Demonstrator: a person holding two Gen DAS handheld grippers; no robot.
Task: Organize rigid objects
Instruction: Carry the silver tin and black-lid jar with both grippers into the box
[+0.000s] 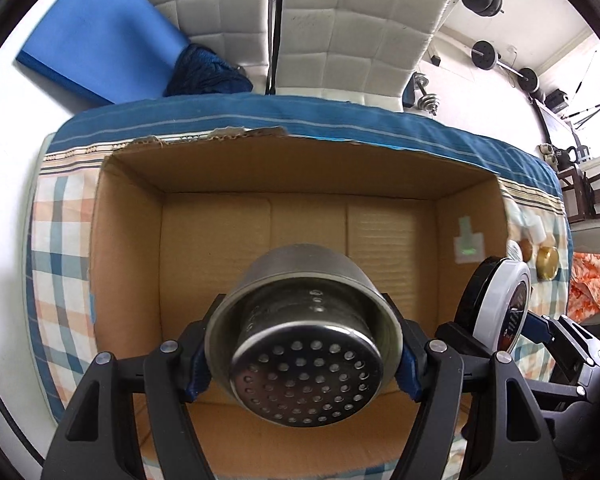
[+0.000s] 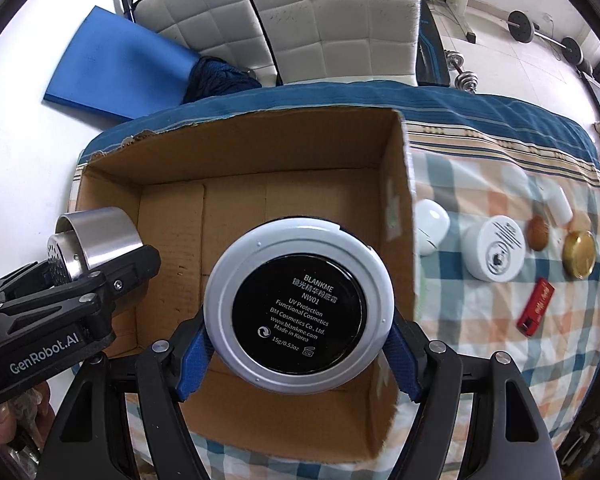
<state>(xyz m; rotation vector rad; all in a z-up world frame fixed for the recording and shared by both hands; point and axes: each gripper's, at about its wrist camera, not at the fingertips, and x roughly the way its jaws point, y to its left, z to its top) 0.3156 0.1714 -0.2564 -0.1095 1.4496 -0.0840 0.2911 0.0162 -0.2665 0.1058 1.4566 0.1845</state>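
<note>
Clearly, right tongs (image 2: 300, 354) grip BLANKME compact (image 2: 299, 307), "UV Protection".

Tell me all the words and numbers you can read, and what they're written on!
Round compact, black base label: "BLANKME", "NW01", "UV Protection", "Functional Cosmetics", "BM Cosmetics Co., Ltd.", "www.blankme.com", "Made in Korea", "15g/0.53oz"; one line of Chinese characters too small to read surely.
Left gripper, body: "GenRobot.AI".
Red stick: gold print too small to read.
White jar: only a line drawing, no words.

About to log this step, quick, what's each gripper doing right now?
Left gripper: closed on the metal strainer cup.
Right gripper: closed on the round compact.
</note>
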